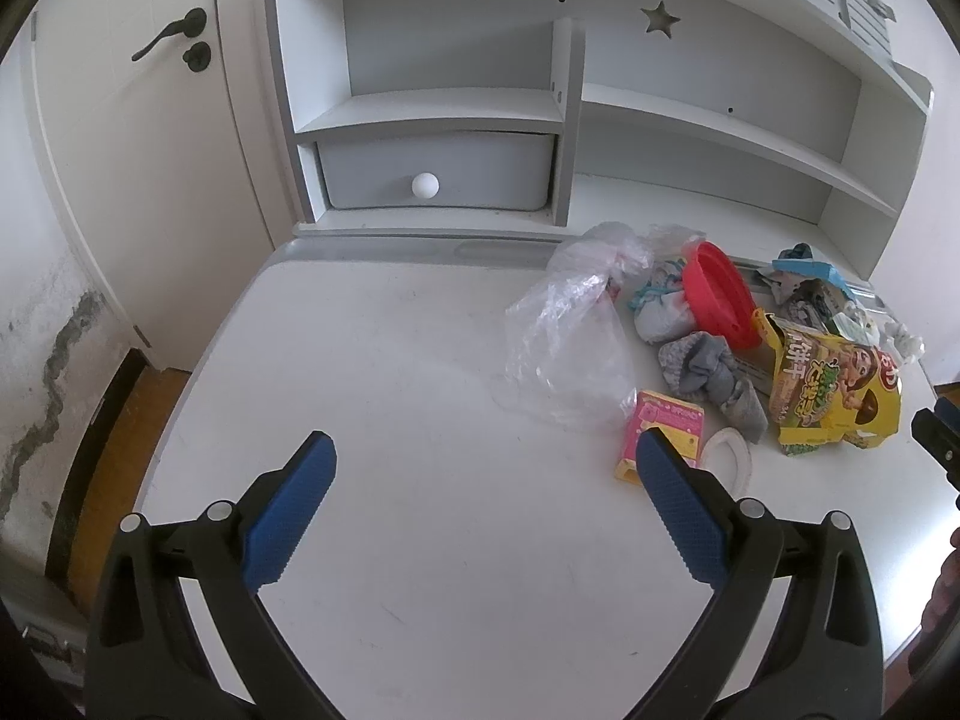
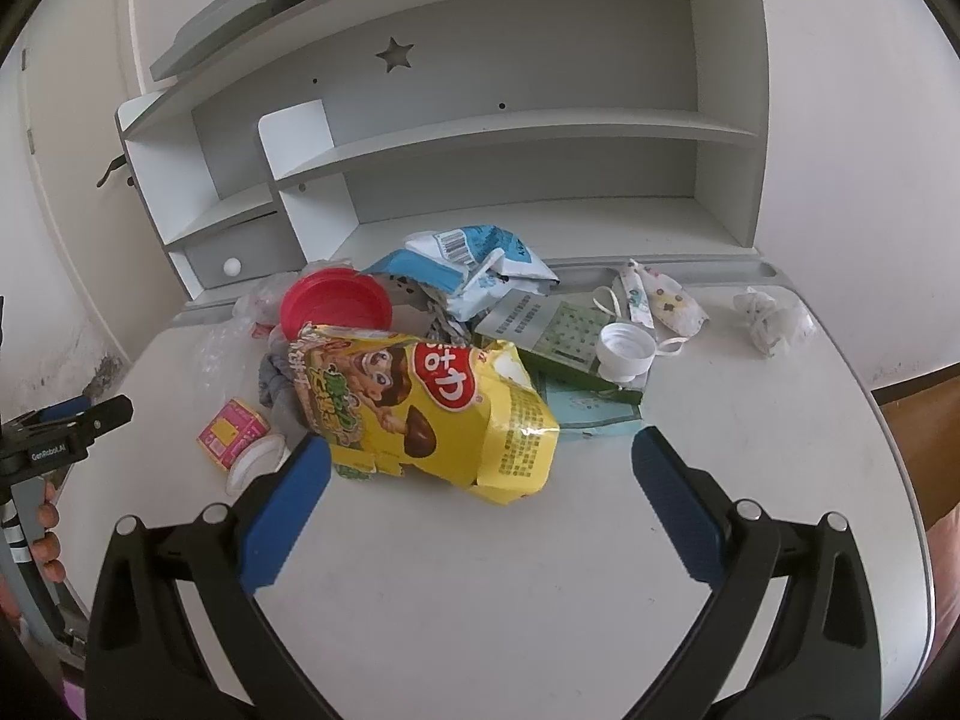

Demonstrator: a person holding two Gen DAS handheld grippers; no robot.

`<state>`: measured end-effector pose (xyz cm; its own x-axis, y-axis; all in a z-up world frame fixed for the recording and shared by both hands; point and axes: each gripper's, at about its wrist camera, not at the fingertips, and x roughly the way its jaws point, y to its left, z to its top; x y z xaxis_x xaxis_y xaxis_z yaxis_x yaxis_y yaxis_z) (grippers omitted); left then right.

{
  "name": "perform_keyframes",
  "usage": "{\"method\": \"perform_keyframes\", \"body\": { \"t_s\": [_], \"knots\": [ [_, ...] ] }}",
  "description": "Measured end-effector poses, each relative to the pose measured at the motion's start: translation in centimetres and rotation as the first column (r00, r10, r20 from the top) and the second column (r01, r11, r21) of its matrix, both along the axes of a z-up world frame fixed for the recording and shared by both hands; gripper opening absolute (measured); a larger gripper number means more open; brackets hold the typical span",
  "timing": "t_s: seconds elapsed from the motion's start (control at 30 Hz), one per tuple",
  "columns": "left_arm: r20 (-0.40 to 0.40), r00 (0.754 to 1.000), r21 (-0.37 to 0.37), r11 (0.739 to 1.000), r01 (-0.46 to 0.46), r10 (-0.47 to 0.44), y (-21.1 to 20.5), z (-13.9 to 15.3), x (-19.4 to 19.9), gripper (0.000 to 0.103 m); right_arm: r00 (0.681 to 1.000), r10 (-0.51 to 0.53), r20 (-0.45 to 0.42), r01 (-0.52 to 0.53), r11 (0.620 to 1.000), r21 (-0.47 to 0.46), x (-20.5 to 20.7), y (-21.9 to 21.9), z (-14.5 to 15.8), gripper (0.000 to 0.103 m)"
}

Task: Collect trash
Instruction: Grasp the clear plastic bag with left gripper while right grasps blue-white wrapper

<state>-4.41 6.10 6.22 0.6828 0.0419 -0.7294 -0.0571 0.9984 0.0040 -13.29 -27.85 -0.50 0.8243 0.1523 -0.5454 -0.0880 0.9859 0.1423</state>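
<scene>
A heap of trash lies on the white desk [image 1: 390,390]. In the left wrist view I see a clear plastic bag [image 1: 570,336], a pink carton [image 1: 660,429], grey cloth [image 1: 708,378], a red lid [image 1: 720,294] and a yellow snack bag [image 1: 834,396]. My left gripper [image 1: 483,462] is open and empty, short of the bag. The right wrist view shows the yellow snack bag [image 2: 432,408] just beyond my open right gripper [image 2: 480,462], with the red lid [image 2: 336,306], a white cap [image 2: 627,351], a blue wrapper [image 2: 474,258], a face mask [image 2: 660,300] and a crumpled tissue [image 2: 771,315].
White shelving [image 1: 690,114] with a grey drawer [image 1: 435,171] stands at the desk's back. A door [image 1: 138,120] is at the left. A green printed box [image 2: 558,330] lies under the cap. The left gripper [image 2: 66,432] and a hand show at the left edge.
</scene>
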Motion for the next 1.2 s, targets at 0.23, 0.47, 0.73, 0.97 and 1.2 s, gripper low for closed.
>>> {"method": "perform_keyframes", "body": {
  "t_s": [0.23,0.47,0.73,0.97,1.2],
  "knots": [
    [-0.006,1.000,0.000,1.000,0.003,-0.003,0.0,-0.2,-0.1,0.097,1.000,-0.007,-0.007,0.007,1.000,0.004,0.1,-0.4,-0.1,0.097],
    [-0.021,0.999,-0.060,0.998,0.027,-0.028,1.1,0.3,0.9,0.097,1.000,-0.031,-0.005,0.031,0.999,-0.012,0.5,-1.6,0.5,0.097],
    [-0.054,0.989,-0.024,0.991,0.134,-0.135,-0.8,0.9,6.9,0.097,0.999,0.037,-0.006,-0.037,0.999,-0.008,4.2,-2.2,3.6,0.097],
    [-0.141,0.965,-0.040,0.976,0.216,-0.219,-3.1,-1.2,14.2,0.097,0.986,0.100,-0.132,-0.079,0.985,0.156,12.1,-0.3,6.3,0.097],
    [-0.220,0.937,-0.103,0.961,0.256,-0.273,-2.8,-3.7,17.5,0.049,0.954,-0.013,-0.300,0.043,0.995,0.092,19.4,1.9,3.8,0.065]
  ]
}}
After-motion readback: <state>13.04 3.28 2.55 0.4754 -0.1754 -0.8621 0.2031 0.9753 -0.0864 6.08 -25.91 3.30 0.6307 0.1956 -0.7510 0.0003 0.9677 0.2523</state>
